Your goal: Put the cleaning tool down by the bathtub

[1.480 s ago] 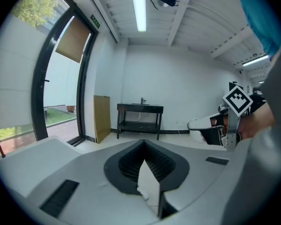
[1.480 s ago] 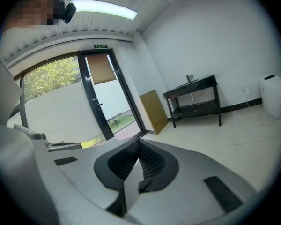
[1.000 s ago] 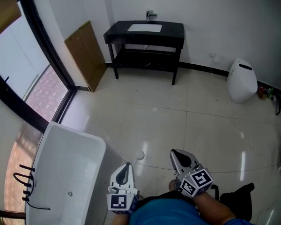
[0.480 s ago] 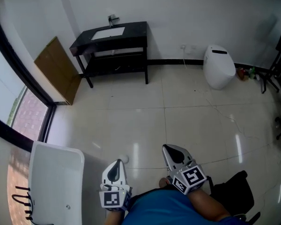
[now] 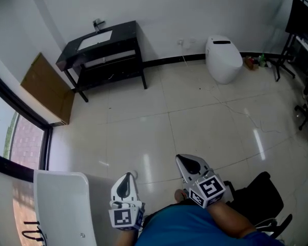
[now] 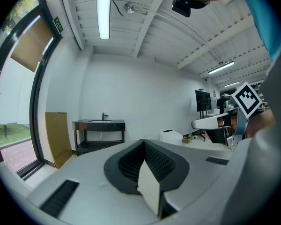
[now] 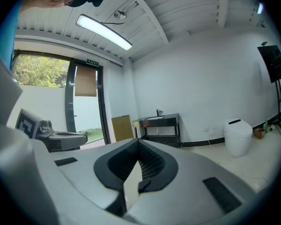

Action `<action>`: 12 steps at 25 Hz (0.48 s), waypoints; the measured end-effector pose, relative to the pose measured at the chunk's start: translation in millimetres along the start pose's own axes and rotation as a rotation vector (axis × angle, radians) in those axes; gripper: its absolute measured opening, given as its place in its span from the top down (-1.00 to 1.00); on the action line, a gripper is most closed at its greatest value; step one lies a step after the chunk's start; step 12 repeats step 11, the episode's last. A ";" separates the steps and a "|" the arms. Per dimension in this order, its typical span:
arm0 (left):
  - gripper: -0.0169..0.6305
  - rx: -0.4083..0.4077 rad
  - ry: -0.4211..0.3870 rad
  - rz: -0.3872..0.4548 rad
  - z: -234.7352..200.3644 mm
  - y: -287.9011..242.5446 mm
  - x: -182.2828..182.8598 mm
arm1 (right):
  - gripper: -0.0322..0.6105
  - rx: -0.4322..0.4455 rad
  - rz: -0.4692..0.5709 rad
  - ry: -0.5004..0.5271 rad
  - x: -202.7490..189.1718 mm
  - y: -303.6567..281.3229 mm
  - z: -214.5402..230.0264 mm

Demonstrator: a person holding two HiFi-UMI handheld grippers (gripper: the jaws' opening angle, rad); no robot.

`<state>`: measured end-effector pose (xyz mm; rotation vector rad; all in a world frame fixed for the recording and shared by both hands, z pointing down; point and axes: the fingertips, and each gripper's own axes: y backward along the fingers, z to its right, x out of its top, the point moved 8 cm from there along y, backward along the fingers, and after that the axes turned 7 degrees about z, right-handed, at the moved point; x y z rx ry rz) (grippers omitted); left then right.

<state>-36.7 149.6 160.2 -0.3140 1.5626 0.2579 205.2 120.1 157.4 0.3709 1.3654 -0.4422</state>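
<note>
The white bathtub [image 5: 61,204] fills the lower left corner of the head view. My left gripper [image 5: 126,181] hovers just right of the tub's near corner, shut with nothing between its jaws [image 6: 143,142]. My right gripper [image 5: 190,164] is held beside it over the tiled floor, also shut and empty [image 7: 138,142]. A small white round thing [image 5: 134,174] lies on the floor by the left gripper's tip; I cannot tell what it is. No cleaning tool shows in either gripper.
A black sink table [image 5: 100,47] stands against the far wall, with a brown board [image 5: 46,88] leaning to its left. The white toilet [image 5: 223,58] is at the back right. A black stool [image 5: 259,196] sits close at lower right. A black wire rack [image 5: 33,234] hangs on the tub.
The view has swung to the right: sink table and toilet slid left in the picture, and the tub dropped towards the lower left corner. Both grippers stayed shut and side by side.
</note>
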 end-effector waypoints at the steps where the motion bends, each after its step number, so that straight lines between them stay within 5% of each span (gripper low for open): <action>1: 0.95 0.003 -0.002 -0.003 -1.5 0.7 0.1 | 0.90 0.002 0.001 0.000 -0.2 -1.0 -0.2; 12: 0.95 0.013 -0.014 -0.013 9.1 0.7 -2.1 | 0.90 0.009 0.002 -0.008 1.8 4.0 12.4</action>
